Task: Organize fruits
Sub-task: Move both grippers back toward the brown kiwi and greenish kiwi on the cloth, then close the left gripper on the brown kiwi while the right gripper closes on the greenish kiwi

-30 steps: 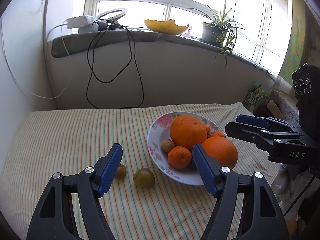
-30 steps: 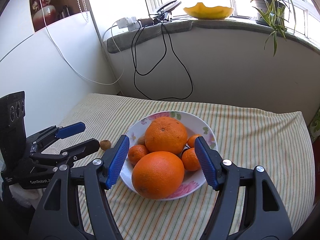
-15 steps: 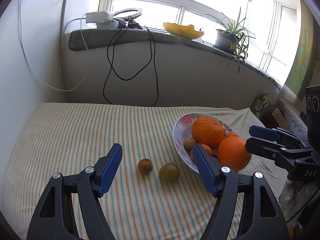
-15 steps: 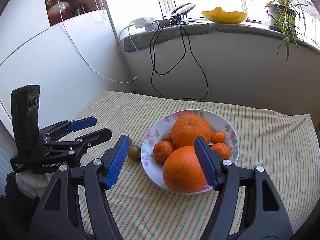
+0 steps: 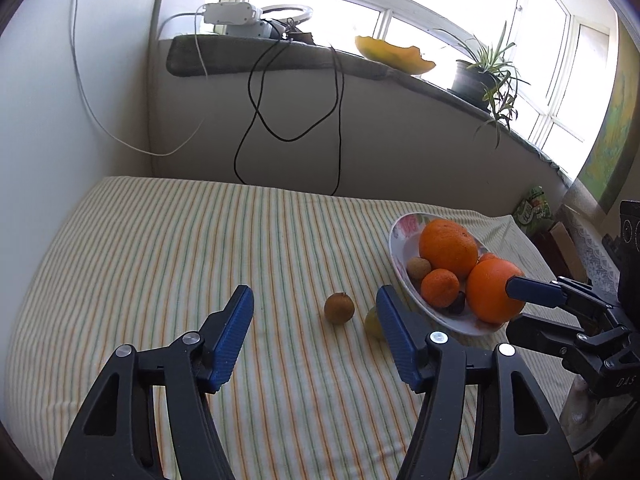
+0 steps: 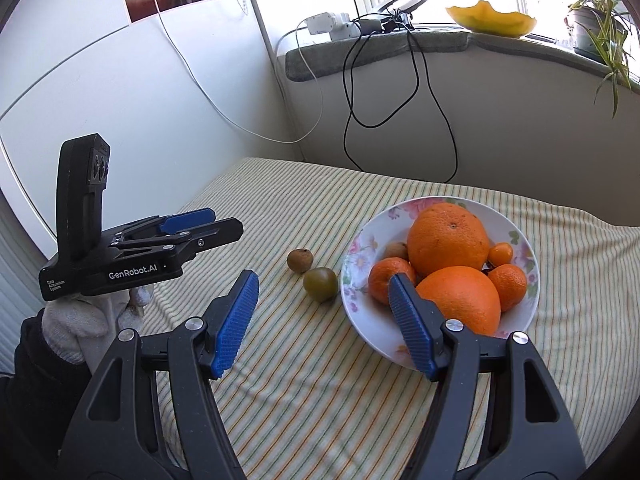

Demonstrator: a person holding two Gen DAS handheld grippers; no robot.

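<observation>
The left gripper (image 5: 314, 338) is seen closing on nothing above a small brown round fruit (image 5: 339, 308) on the striped bench cloth (image 5: 160, 248); the right gripper (image 6: 322, 322) is held apart, empty, beside the floral bowl (image 6: 360, 312).

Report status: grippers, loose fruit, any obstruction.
Left gripper closing, nothing between jaws; right gripper open, empty. Brown fruit and green fruit on cloth beside floral bowl. Path unobstructed.

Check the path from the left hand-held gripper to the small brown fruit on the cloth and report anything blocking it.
Nothing visible blocks it. The left hand-held gripper, jaws closing with nothing between them, has only bare striped cloth before the small brown fruit. The green fruit lies beside the brown one, toward the floral bowl, partly behind the gripper's right finger.
</observation>
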